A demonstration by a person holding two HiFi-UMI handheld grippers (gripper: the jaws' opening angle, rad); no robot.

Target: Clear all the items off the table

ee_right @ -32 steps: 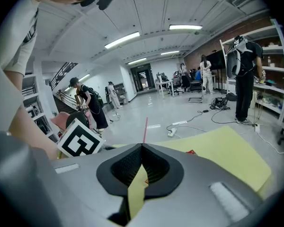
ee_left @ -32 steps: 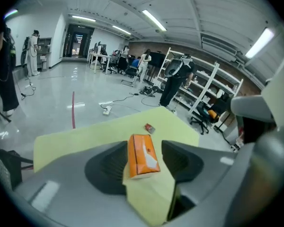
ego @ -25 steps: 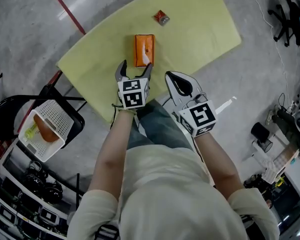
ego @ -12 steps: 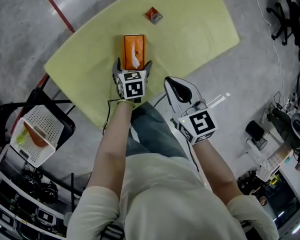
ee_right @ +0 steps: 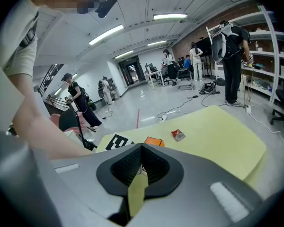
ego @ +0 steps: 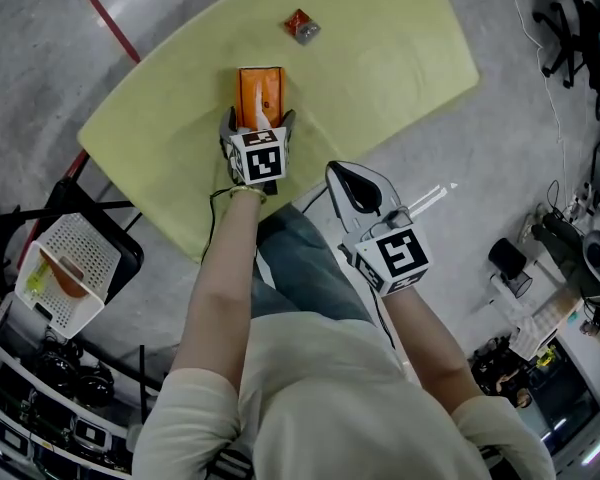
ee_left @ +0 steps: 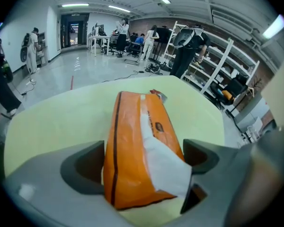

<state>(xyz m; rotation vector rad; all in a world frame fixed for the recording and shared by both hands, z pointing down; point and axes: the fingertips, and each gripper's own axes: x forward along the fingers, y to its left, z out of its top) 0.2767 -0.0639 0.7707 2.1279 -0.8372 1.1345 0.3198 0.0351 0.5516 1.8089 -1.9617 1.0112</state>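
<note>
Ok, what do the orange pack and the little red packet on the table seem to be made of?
Orange pack: thin soft plastic film, glossy, going by its wrinkles and sheen; the white sheet poking out looks like tissue paper. Red packet: probably crinkled foil or plastic wrapper, too small to tell.

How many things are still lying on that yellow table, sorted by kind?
orange tissue pack: 1
small red packet: 1
Total: 2
</note>
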